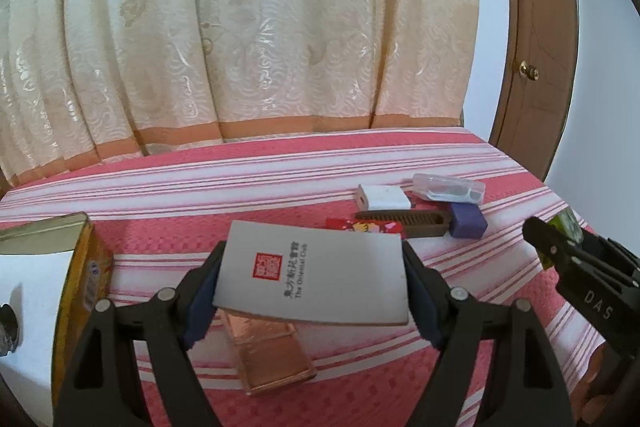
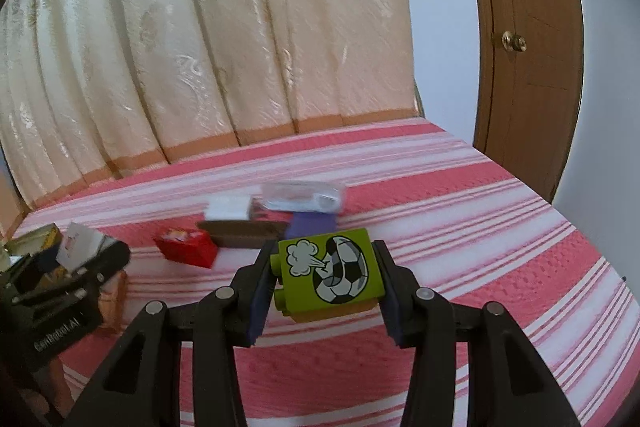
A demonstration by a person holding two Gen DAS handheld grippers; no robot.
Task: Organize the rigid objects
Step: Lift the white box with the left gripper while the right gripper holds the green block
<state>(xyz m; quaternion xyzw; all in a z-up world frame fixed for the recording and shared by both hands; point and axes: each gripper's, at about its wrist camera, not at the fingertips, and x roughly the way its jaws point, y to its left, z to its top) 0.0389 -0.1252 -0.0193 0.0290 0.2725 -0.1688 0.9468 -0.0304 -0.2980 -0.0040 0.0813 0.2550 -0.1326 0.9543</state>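
Two grips I hold: my left gripper (image 1: 312, 291) pinches a white card box (image 1: 316, 273) flat between its pads, above a copper box (image 1: 272, 351); my right gripper (image 2: 326, 275) clamps a green toy block (image 2: 330, 273), the purple block (image 2: 312, 223) just beyond its tips.

**Soft daylight, one sharp view and one smeared**

The room is bright and evenly lit, the glow coming through the cream curtain (image 1: 256, 27), whose woven pattern gives off small shiny glints. Shadows are faint: a soft dark patch lies on the striped bedspread (image 1: 280, 179) under the white card (image 1: 316, 275). There is no harsh glare. The left wrist view is fairly crisp, print on the card readable. The right wrist view is blurred, the clear case (image 2: 302, 197) and red box (image 2: 186, 247) smeared. Both views bow strongly, the door (image 2: 528, 39) curving, with black corners around the edges.
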